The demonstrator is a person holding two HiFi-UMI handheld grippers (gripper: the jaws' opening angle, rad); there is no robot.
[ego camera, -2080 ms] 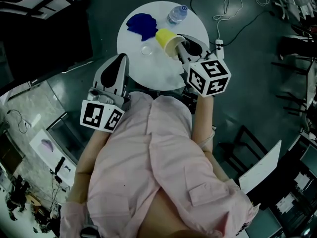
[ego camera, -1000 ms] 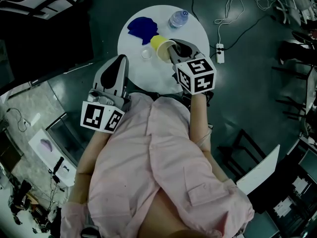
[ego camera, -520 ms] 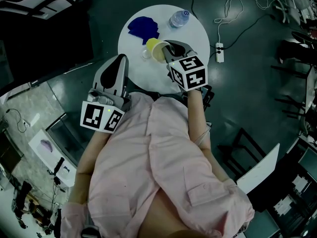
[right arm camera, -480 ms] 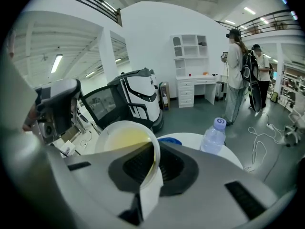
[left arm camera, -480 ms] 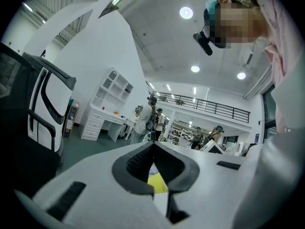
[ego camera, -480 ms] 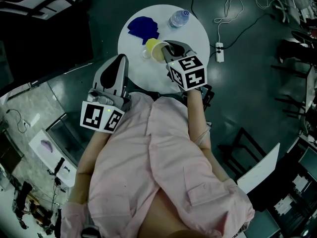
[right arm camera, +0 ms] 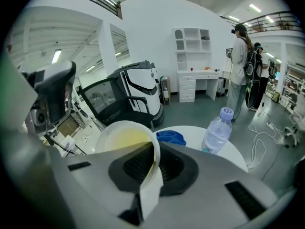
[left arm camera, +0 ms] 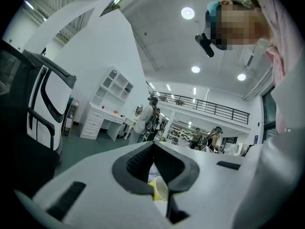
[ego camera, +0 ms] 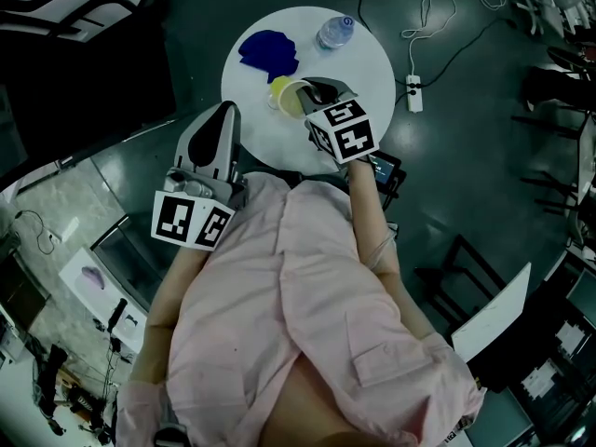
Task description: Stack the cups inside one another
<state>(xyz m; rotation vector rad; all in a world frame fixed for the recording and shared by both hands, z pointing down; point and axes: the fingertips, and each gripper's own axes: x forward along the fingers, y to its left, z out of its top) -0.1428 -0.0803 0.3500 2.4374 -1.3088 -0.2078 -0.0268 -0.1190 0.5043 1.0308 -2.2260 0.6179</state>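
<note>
My right gripper [ego camera: 309,96] is shut on the rim wall of a yellow paper cup [ego camera: 291,100]. It holds the cup tilted over the round white table [ego camera: 363,68], mouth toward me. In the right gripper view the cup [right arm camera: 125,138] fills the space ahead of the jaws [right arm camera: 155,149], one finger inside and one outside. A small clear cup [ego camera: 277,88] stands on the table just left of the yellow one, partly hidden; I cannot tell whether they touch. My left gripper [ego camera: 226,110] hovers level at the table's near left edge, shut and holding nothing; past its tips [left arm camera: 153,144] the yellow cup [left arm camera: 160,189] shows.
A crumpled blue cloth [ego camera: 268,52] lies at the table's far left, and a plastic water bottle [ego camera: 333,32] stands at its far edge. A power strip with cables [ego camera: 413,93] lies on the floor to the right. People stand far off in the hall.
My right gripper has carried the yellow cup left and lower, from the table's middle to right beside the clear cup. My left gripper has stayed still.
</note>
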